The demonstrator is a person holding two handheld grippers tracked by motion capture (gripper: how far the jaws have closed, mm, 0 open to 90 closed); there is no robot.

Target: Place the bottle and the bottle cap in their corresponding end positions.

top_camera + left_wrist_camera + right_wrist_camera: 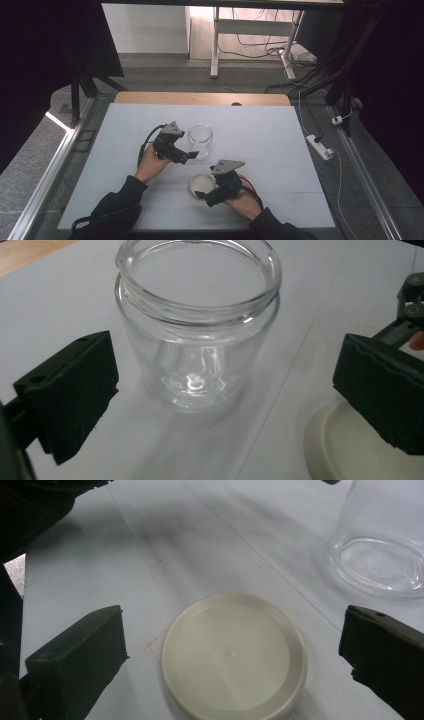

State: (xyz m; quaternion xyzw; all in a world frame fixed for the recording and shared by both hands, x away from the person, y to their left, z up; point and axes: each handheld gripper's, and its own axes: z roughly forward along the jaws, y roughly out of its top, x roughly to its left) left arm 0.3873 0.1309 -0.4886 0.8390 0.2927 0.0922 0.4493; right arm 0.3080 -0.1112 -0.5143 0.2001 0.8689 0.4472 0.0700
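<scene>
L gripper (192, 156) jaws wide apart, R gripper (202, 195) likewise, both low

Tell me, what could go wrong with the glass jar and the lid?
The glass jar is empty and smooth, so the open left tongs might squeeze it off-centre and tip it or let it slip. The cream lid lies flat on the table, so the open right tongs may slide over its low rim.
</scene>
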